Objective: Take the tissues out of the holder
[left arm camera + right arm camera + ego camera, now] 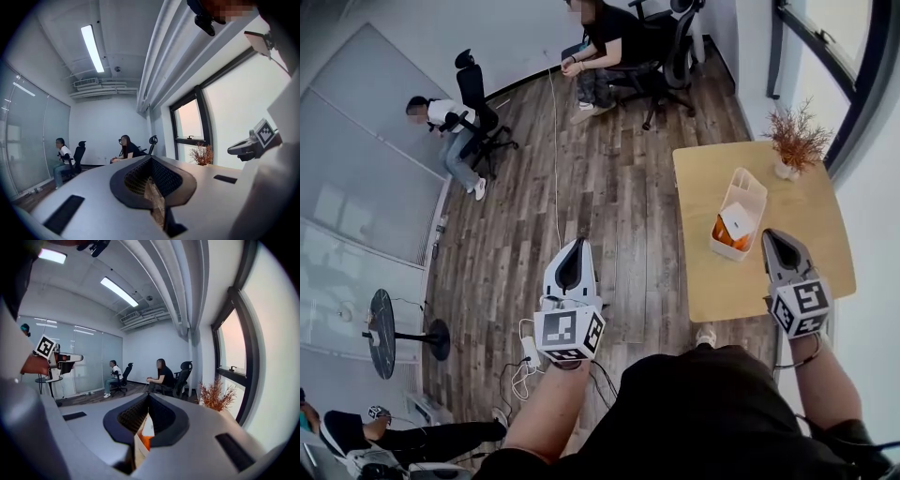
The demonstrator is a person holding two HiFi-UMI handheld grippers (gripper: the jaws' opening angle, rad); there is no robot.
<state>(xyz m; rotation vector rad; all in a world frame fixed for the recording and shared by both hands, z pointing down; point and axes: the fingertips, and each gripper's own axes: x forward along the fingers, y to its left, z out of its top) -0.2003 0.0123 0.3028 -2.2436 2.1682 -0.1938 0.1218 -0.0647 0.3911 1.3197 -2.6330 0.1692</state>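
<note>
Tissues (737, 222) sat in the white holder (748, 187) on the tabletop (722, 281), not far from a dried plant (795, 141). R tongs (775, 234) were closed tight, nothing btwn them, tips near the holder. L tongs (577, 244) were also closed & empty, well apart from the holder, over the wood floor (628, 206).

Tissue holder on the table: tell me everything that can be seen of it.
The tissue holder is a cream, open-topped oblong box, plastic by its look. It stands upright on the light wooden table near its middle. Inside show a white tissue pack and something orange. A dried plant stands apart behind it. The shut right gripper is beside it, apparently not touching.
</note>
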